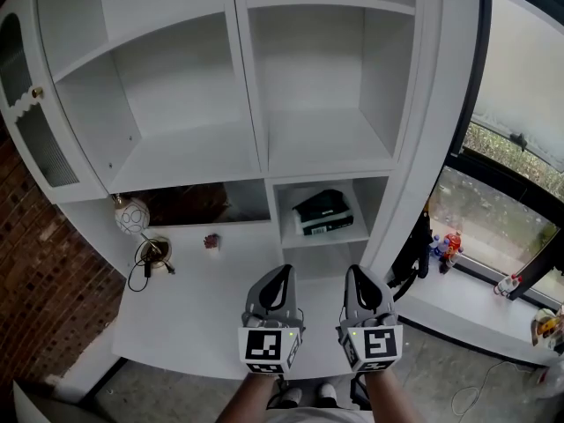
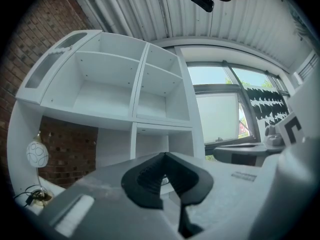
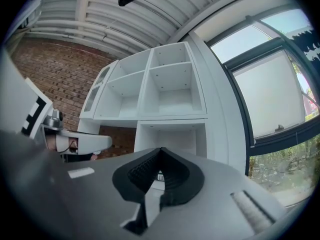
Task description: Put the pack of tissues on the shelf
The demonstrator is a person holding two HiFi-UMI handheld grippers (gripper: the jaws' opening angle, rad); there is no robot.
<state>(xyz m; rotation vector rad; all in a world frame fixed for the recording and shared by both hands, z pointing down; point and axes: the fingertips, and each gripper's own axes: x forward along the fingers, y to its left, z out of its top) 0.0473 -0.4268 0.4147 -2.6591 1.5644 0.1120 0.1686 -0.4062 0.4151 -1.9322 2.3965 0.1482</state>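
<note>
White patterned globe lamp [image 1: 131,216] at far left of the white desk [image 1: 194,324], black cable [image 1: 139,276] looped just beside it. Small dark red object [image 1: 211,241] near the lamp, not touching; can't identify. Brick wall [image 1: 48,280] on the left. Window [image 1: 520,95] on the right, small toy figures [image 1: 448,244] along its lower edge. Ribbed white ceiling [image 2: 150,14].

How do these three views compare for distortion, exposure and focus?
Head view: evenly daylit, sharp, shelf unit edges bowed near the corners. Left gripper view: heavy fisheye with black corners, window washed pale, left gripper close and soft. Right gripper view: same fisheye, right gripper equally soft.
</note>
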